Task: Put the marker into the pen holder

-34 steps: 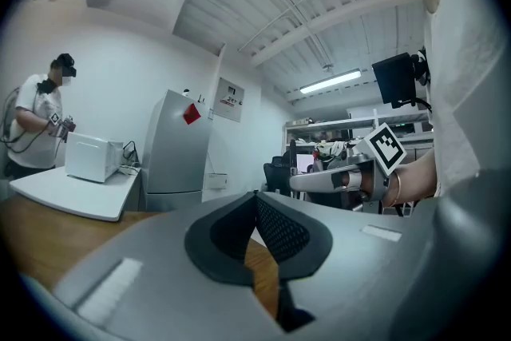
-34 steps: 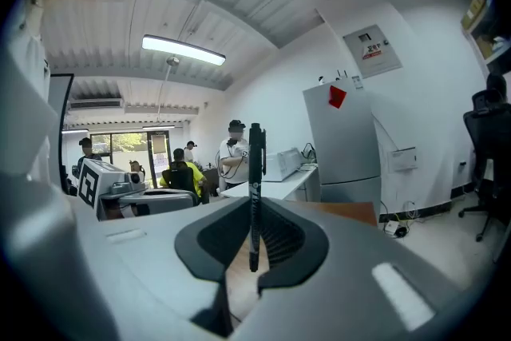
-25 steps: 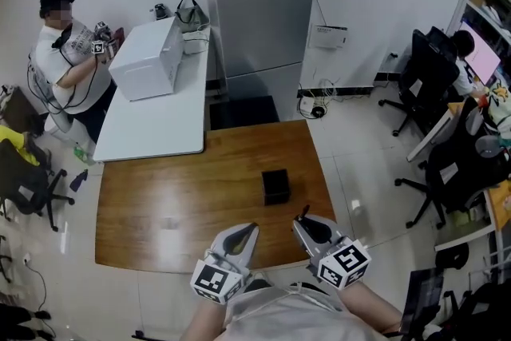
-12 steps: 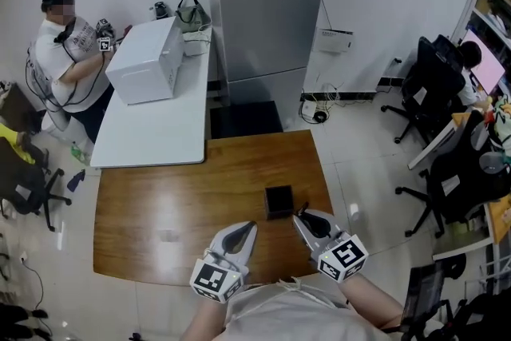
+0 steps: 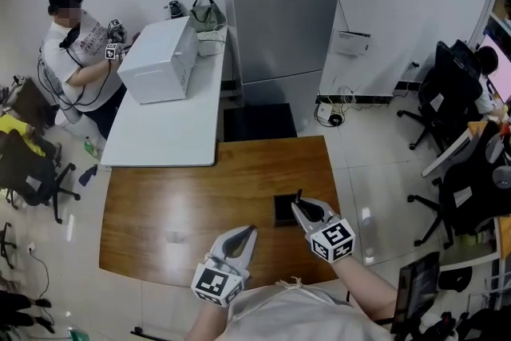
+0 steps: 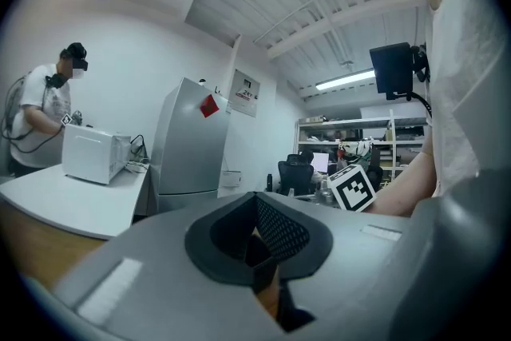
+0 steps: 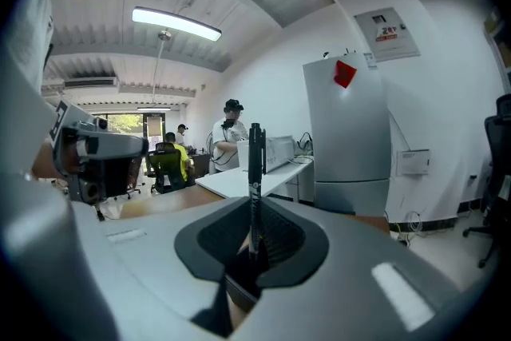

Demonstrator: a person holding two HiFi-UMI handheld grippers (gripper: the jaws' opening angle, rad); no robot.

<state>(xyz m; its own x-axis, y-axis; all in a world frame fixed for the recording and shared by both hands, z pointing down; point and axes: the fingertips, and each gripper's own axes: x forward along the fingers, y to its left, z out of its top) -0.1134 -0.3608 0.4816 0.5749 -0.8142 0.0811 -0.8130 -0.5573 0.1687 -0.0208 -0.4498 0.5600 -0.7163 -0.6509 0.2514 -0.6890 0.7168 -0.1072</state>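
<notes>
behind the pen holder (image 5: pixel 281 212): white table (image 5: pixel 172 136), white appliance (image 5: pixel 160 61), fridge (image 5: pixel 279 20).

Out of sight, in part

In the head view the right gripper (image 5: pixel 302 208) covered the right side of the pen holder (image 5: pixel 281 212). The lower end of the marker (image 7: pixel 255 164) was lost between the jaws, and the person's shirt (image 5: pixel 279 314) hid the near edge of the table (image 5: pixel 160 204).

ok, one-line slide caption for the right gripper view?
Right gripper holds a black marker upright between its jaws, with a grey fridge behind.
</notes>
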